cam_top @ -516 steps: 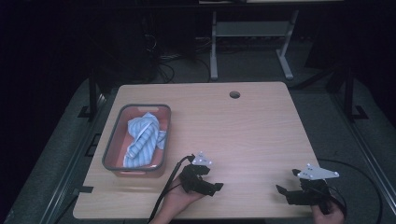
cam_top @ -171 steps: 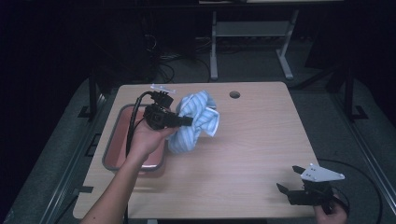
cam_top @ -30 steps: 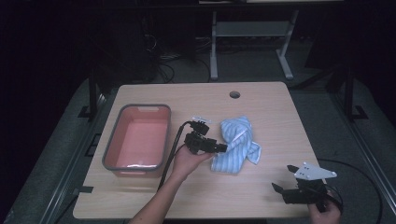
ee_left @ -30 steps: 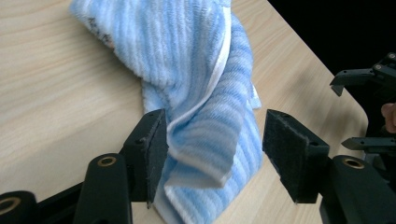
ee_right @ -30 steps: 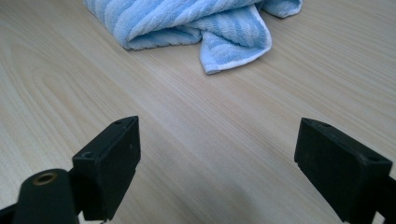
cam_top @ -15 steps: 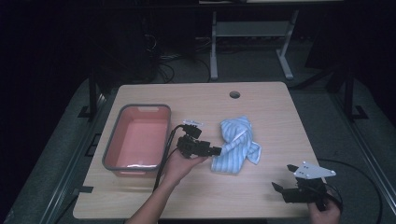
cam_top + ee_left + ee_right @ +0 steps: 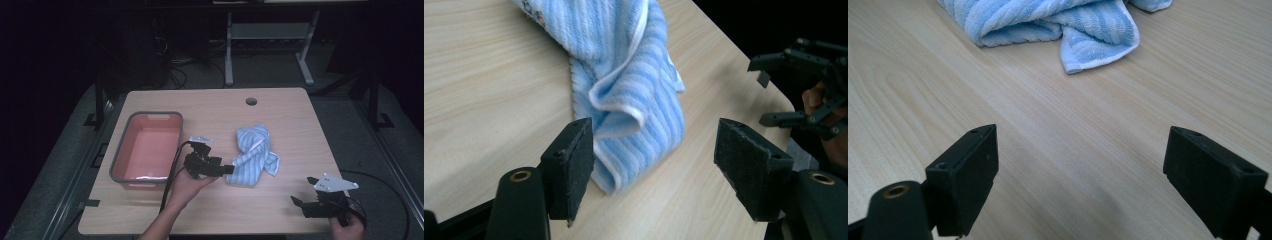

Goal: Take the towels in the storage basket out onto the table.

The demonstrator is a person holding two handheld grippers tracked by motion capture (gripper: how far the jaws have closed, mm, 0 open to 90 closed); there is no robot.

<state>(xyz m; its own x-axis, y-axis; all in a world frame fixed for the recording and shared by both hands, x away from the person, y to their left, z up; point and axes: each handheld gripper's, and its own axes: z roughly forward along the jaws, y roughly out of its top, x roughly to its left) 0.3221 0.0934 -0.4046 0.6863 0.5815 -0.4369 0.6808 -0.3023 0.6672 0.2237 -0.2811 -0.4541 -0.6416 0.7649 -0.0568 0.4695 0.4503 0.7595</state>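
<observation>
One light wooden table (image 7: 210, 210), with one round hole (image 7: 251, 101) near its far edge. One red tub with a grey rim (image 7: 121, 158), on the left half, nothing visible inside. One blue-and-white striped towel (image 7: 254, 154), crumpled in a loose heap near the middle, flat on the wood, well apart from the tub. Two grippers, one per hand. Left gripper (image 7: 226, 169) just left of the towel's near corner, pointing right at it; jaws spread wide, gripping nothing, the towel's folded end (image 7: 634, 115) lying on the wood between and beyond the two pads (image 7: 569, 170). Right gripper (image 7: 299, 203) at the near right corner, held low over bare wood, well apart from the towel; jaws likewise wide apart and gripping nothing, towel edge (image 7: 1098, 50) ahead of them. One cable (image 7: 172, 175) trailing from the left gripper toward the near edge.
</observation>
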